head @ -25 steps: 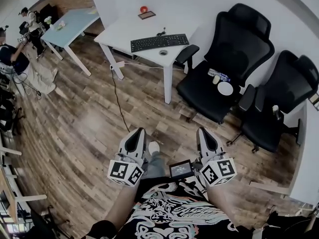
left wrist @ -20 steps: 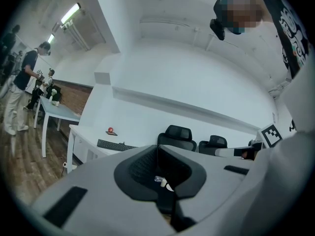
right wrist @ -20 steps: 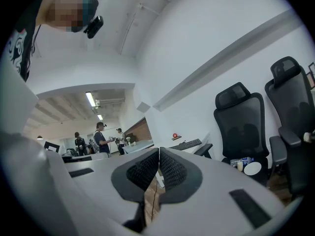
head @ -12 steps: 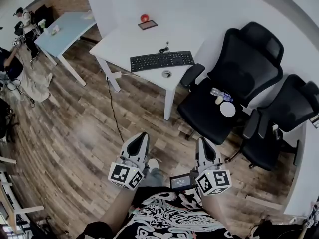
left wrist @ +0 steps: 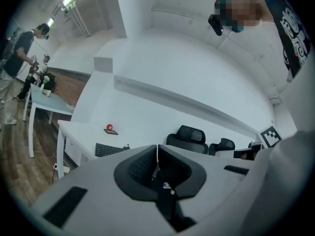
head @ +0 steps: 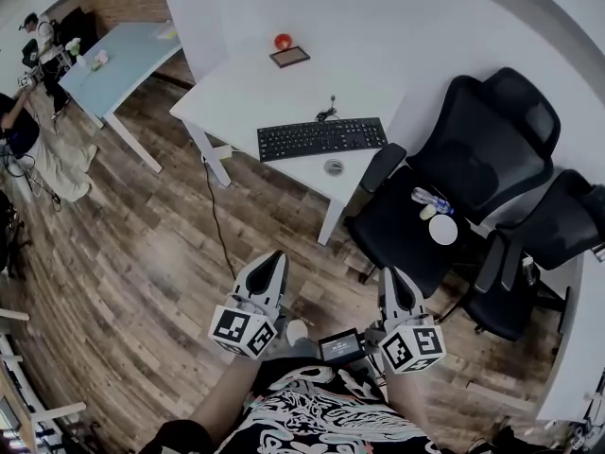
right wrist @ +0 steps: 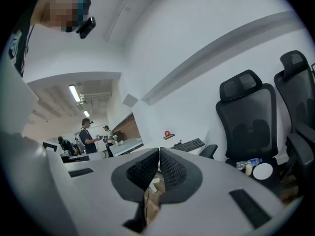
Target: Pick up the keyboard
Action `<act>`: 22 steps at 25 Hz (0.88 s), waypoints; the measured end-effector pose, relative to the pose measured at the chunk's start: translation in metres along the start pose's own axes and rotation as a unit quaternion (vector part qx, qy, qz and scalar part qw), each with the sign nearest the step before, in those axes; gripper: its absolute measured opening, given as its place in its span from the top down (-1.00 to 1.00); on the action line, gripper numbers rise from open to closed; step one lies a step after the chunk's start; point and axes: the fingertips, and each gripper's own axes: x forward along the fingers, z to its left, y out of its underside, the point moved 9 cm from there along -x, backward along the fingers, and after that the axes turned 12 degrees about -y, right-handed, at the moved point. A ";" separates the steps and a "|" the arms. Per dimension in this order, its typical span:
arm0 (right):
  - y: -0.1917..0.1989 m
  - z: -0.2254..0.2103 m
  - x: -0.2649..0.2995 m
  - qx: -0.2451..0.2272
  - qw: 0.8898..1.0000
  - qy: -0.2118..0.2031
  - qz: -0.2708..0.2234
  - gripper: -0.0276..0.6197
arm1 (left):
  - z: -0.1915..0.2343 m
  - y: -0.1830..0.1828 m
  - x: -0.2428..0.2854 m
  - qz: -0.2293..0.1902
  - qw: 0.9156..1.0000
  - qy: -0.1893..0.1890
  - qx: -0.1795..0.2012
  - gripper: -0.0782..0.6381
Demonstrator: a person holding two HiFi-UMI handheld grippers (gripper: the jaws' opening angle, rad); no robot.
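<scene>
Approach under way: keyboard (head: 321,138) lies on the white surface (head: 236,88), nearer in the head view than a second ago, yet well ahead. Left hand-held gripper (head: 273,259) and right hand-held gripper (head: 394,278) both closed, empty.

The left gripper (left wrist: 157,147) hides the right end of the keyboard (left wrist: 109,149) in its own view.

Bright, even light; heavy fisheye warp, soft edges.
</scene>
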 end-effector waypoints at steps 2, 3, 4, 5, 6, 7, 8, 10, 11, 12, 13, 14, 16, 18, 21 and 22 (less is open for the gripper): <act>-0.001 0.000 0.015 0.006 1.000 0.001 0.000 0.82 | 0.013 -0.005 0.011 0.002 1.000 -0.006 -0.002 0.72; -0.001 -0.001 0.021 0.010 1.000 0.001 0.001 0.82 | 0.017 -0.006 0.015 0.004 1.000 -0.009 -0.002 0.72; -0.001 -0.002 0.026 0.012 1.000 0.000 0.001 0.82 | 0.022 -0.008 0.019 0.006 1.000 -0.011 -0.002 0.72; -0.001 -0.003 0.031 0.015 1.000 0.000 0.003 0.82 | 0.026 -0.009 0.023 0.007 1.000 -0.013 -0.003 0.72; -0.002 -0.004 0.037 0.017 1.000 0.000 0.004 0.82 | 0.030 -0.010 0.027 0.007 1.000 -0.015 -0.003 0.72; -0.003 -0.006 0.042 0.018 1.000 -0.001 0.006 0.82 | 0.034 -0.010 0.031 0.008 1.000 -0.018 -0.005 0.72; -0.004 -0.008 0.046 0.018 1.000 -0.003 0.007 0.82 | 0.037 -0.009 0.036 0.009 1.000 -0.021 -0.007 0.72; -0.005 -0.017 0.054 0.019 1.000 -0.006 0.008 0.82 | 0.040 -0.007 0.046 0.011 1.000 -0.026 -0.013 0.72; -0.006 -0.022 0.059 0.022 1.000 -0.006 0.008 0.82 | 0.040 -0.006 0.052 0.012 0.999 -0.027 -0.014 0.72; -0.007 -0.028 0.065 0.026 1.000 -0.007 0.007 0.82 | 0.041 -0.006 0.060 0.012 0.999 -0.028 -0.013 0.72; -0.008 -0.034 0.072 0.031 0.999 -0.008 0.006 0.82 | 0.041 -0.006 0.069 0.012 0.999 -0.028 -0.011 0.72; -0.008 -0.041 0.080 0.037 0.999 -0.008 0.007 0.82 | 0.043 -0.007 0.078 0.012 1.000 -0.028 -0.008 0.72; -0.008 -0.054 0.098 0.049 0.999 -0.007 0.014 0.82 | 0.047 -0.008 0.099 0.013 0.999 -0.031 -0.007 0.72; -0.010 -0.067 0.119 0.058 0.998 -0.013 0.023 0.82 | 0.052 -0.011 0.121 0.013 0.999 -0.035 -0.008 0.72; -0.017 -0.086 0.150 0.059 0.998 -0.022 0.031 0.82 | 0.058 -0.020 0.158 0.015 0.999 -0.036 -0.004 0.72; -0.020 -0.093 0.159 0.059 0.997 -0.023 0.034 0.82 | 0.059 -0.023 0.172 0.016 0.999 -0.036 -0.003 0.72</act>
